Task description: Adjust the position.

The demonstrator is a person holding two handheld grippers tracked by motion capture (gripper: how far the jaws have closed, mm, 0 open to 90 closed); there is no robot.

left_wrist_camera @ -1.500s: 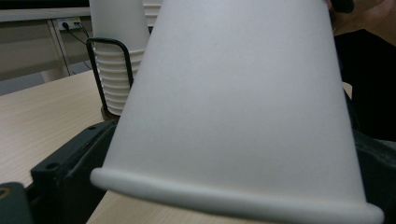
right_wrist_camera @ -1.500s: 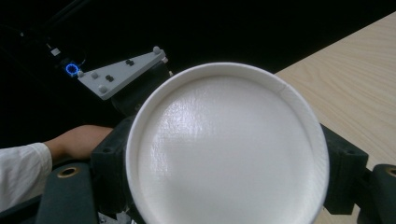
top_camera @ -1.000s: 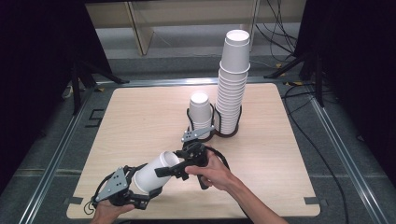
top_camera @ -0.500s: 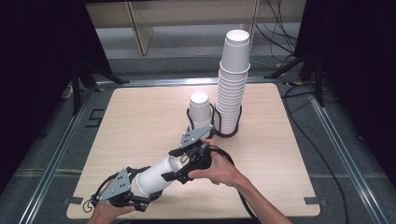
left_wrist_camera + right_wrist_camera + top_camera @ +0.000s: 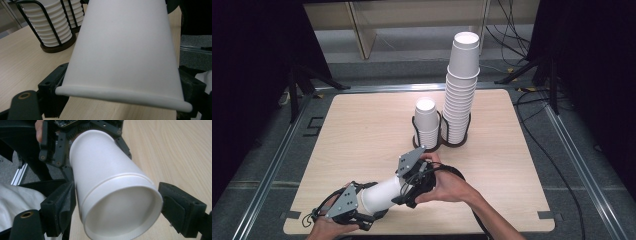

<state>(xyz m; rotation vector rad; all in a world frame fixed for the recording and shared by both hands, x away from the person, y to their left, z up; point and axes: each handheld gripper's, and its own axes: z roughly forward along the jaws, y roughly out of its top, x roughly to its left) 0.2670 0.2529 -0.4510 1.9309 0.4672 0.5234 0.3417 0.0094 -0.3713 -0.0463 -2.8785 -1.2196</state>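
Note:
A white paper cup (image 5: 379, 196) lies tilted just above the table's front edge, held between both grippers. My left gripper (image 5: 367, 207) has it by the end toward the person; its jaws have just been closing and now press on both sides of the cup (image 5: 125, 50). My right gripper (image 5: 409, 192) sits at the other end. There the open mouth of the cup (image 5: 105, 177) faces its camera, with a black jaw against each side of the rim. A ridge rings the cup a little behind the mouth, like the rim of a second, nested cup.
Two black wire holders (image 5: 442, 142) stand at mid-table. One holds a short cup stack (image 5: 426, 122), the other a tall stack (image 5: 460, 85). They appear beyond the held cup as stacks in holders (image 5: 50, 27). The wooden table (image 5: 362, 130) has metal rails alongside, with cables at the right.
The right gripper has shifted a little up along the cup's mouth end. The cup now lies lower and flatter between the two grippers. The left hand has barely moved.

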